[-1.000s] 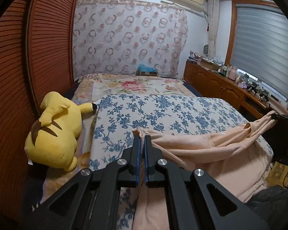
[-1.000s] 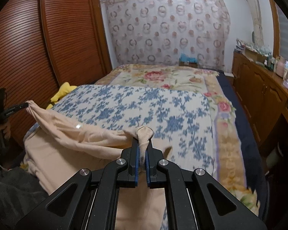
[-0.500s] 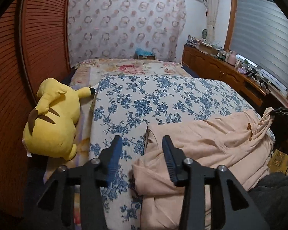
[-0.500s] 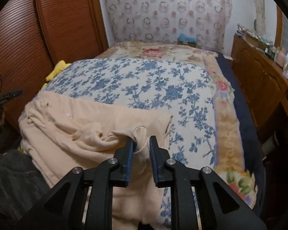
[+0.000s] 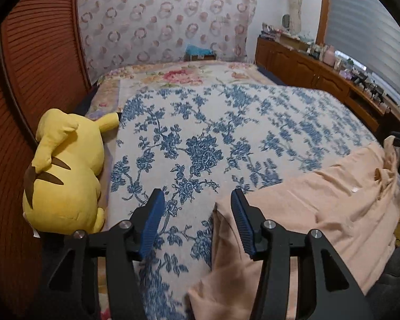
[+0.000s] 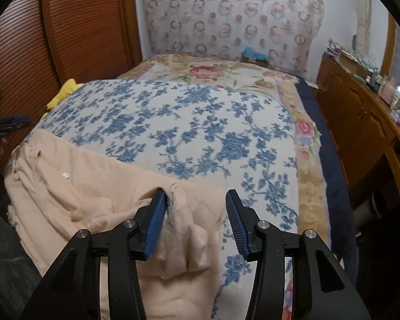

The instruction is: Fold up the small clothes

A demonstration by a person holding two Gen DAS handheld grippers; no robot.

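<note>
With the garment (image 5: 320, 213) laid flat on the bed (image 5: 213, 122) for folding, my left tongs (image 5: 197, 205) and right tongs (image 6: 196, 202) gape released, cloth at six o'clock.

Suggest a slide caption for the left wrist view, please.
Open left gripper above a peach garment laid on the floral blanket.

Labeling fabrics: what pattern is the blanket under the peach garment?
Blue flowers on white blanket; clearest in the left wrist view.
</note>
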